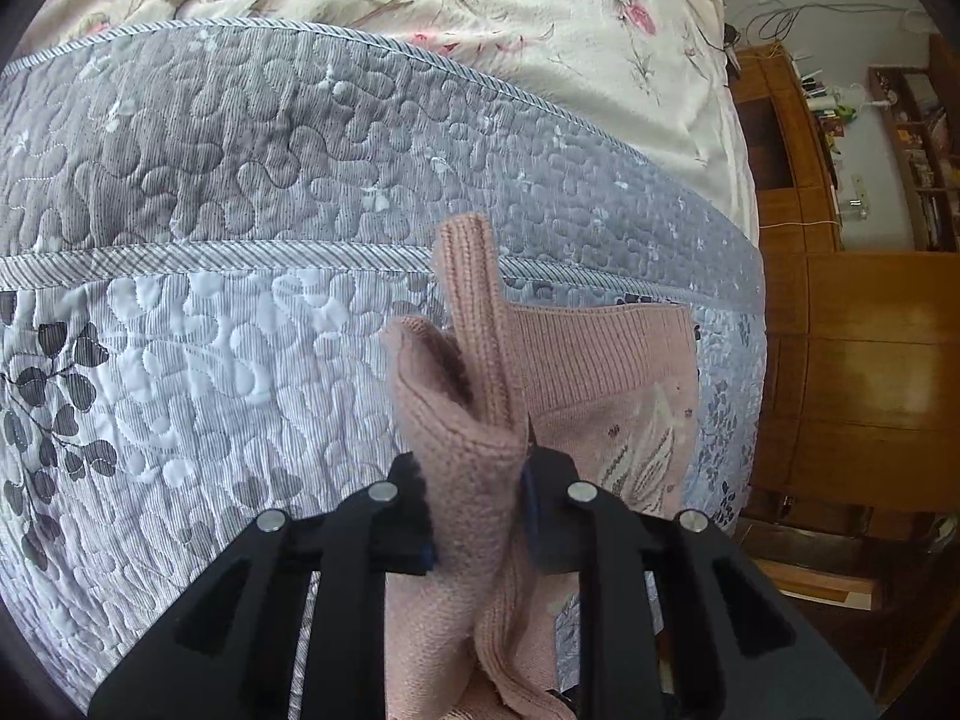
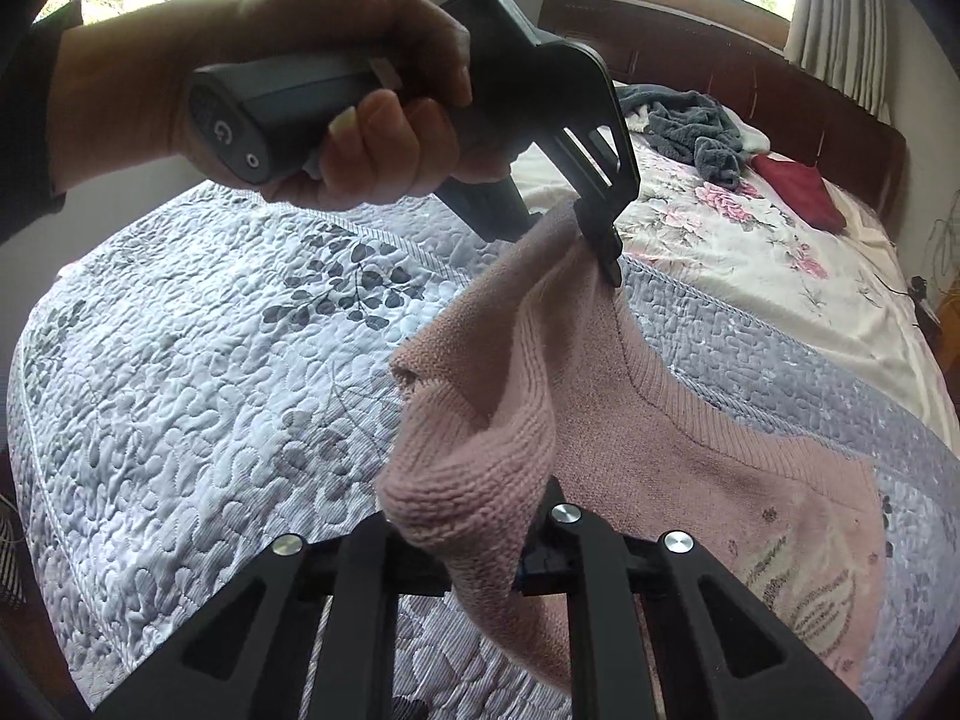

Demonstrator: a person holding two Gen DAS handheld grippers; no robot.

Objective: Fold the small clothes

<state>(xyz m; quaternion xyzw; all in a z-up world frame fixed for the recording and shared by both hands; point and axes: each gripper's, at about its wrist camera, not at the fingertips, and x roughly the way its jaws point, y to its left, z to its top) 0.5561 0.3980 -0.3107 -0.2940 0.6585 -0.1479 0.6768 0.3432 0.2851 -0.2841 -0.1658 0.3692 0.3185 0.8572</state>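
Observation:
A small pink knit sweater (image 2: 690, 450) with a pale embroidered motif lies partly on the grey-blue quilted bedspread (image 2: 180, 360), its near edge lifted. My right gripper (image 2: 480, 552) is shut on a bunched fold of the sweater at the bottom of the right wrist view. A hand (image 2: 372, 90) holds my left gripper (image 2: 606, 258) above the bed, shut on another raised part of the sweater's edge. In the left wrist view the left gripper (image 1: 480, 510) pinches a thick fold of the sweater (image 1: 600, 372), and a ribbed strip stands up above it.
A floral cream sheet (image 2: 720, 240) covers the far half of the bed, with a grey towel (image 2: 696, 126) and a red cloth (image 2: 798, 186) near the wooden headboard (image 2: 840, 120). A wooden cabinet (image 1: 858, 330) stands beside the bed's edge.

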